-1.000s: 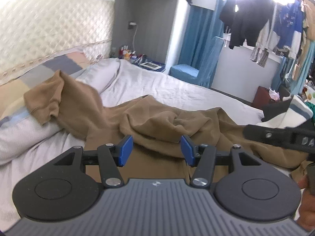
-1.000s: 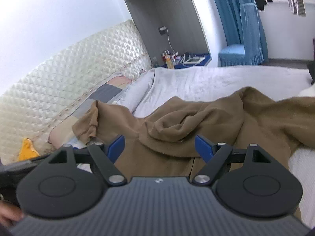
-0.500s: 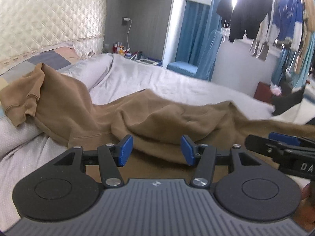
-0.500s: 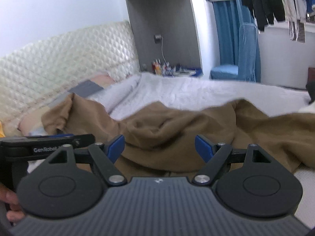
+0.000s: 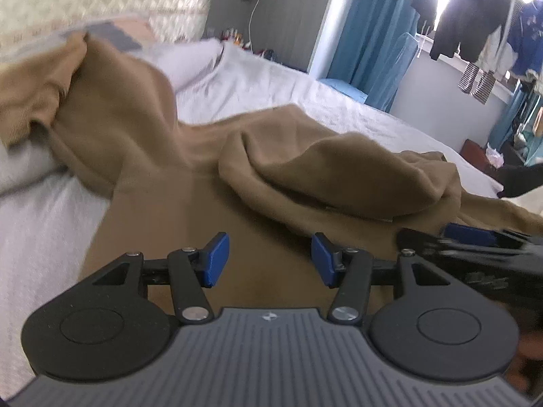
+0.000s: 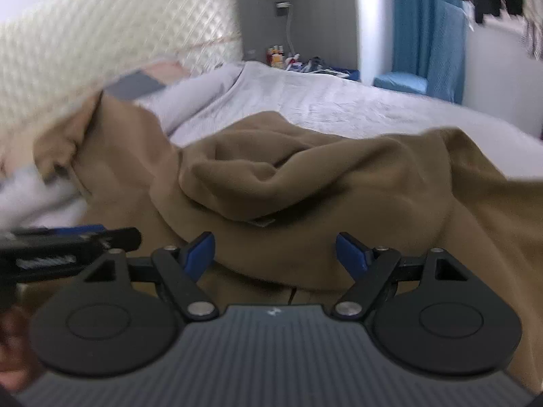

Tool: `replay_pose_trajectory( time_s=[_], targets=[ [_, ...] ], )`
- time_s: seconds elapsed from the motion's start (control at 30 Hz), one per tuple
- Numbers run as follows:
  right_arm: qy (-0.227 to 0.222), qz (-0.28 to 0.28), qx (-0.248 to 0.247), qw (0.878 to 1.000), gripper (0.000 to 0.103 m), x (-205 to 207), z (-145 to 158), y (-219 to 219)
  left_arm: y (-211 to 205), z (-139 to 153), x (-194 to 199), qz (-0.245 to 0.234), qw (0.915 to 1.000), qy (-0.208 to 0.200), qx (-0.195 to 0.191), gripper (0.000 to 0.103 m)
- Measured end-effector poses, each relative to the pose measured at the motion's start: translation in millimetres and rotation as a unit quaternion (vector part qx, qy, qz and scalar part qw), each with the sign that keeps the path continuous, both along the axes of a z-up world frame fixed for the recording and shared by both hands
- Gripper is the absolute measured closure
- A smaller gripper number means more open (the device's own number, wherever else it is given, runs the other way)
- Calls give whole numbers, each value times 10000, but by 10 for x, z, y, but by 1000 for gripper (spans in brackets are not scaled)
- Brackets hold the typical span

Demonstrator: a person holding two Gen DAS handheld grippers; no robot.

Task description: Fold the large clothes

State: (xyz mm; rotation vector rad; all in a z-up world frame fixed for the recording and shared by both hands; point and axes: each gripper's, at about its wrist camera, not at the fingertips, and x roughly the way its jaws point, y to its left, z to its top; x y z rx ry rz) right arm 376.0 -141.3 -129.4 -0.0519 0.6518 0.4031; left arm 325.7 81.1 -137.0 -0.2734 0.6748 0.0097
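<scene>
A large brown hooded sweatshirt (image 5: 190,196) (image 6: 339,183) lies rumpled across the white bed, its hood bunched in the middle and one sleeve (image 5: 37,101) thrown up over a pillow. My left gripper (image 5: 269,259) hovers low over the sweatshirt's flat body, jaws open with only cloth below them. My right gripper (image 6: 275,252) is open too, its blue pads either side of the lower edge of the hood without pressing it. Each view shows the other gripper at its side edge: the right one (image 5: 475,237) in the left wrist view, the left one (image 6: 68,237) in the right wrist view.
The white bedspread (image 5: 305,95) (image 6: 339,101) stretches beyond the garment. A quilted headboard (image 6: 101,54) and pillows (image 5: 190,57) stand at the left. A cluttered nightstand (image 6: 305,64), a blue chair (image 6: 424,68) and hanging clothes (image 5: 468,17) lie at the back.
Both grippers have dropped toward the bed and come closer to the sweatshirt, which now fills more of each view. Their jaws kept the same width.
</scene>
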Motion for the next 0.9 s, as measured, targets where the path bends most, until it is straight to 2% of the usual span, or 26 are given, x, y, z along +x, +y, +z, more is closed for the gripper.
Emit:
replay_pose_trajectory(
  time_s=[0.17, 0.27, 0.37, 0.47, 0.63, 0.73, 0.9],
  targets=[
    [-80, 339, -871, 9956, 16, 218, -314, 262, 87, -51, -30, 101, 9999, 6, -125, 43],
    [126, 269, -760, 9967, 16, 383, -384, 272, 149, -47, -53, 168, 9994, 16, -294, 43],
    [272, 264, -892, 9953, 20, 478, -367, 348, 177, -44, -87, 215, 9989, 19, -412, 43],
    [526, 298, -1009, 9931, 29, 576, -318, 380, 185, -46, -132, 241, 9985, 14, -488, 43],
    [841, 321, -1009, 9908, 62, 760, -104, 291, 224, -78, -127, 307, 9977, 91, -591, 43],
    [658, 232, -916, 9933, 74, 887, 205, 243, 244, -111, -83, 341, 9972, 136, -656, 43],
    [198, 19, -524, 9984, 84, 1349, 839, 222, 214, -182, -40, 245, 9973, 141, -681, 43]
  ],
)
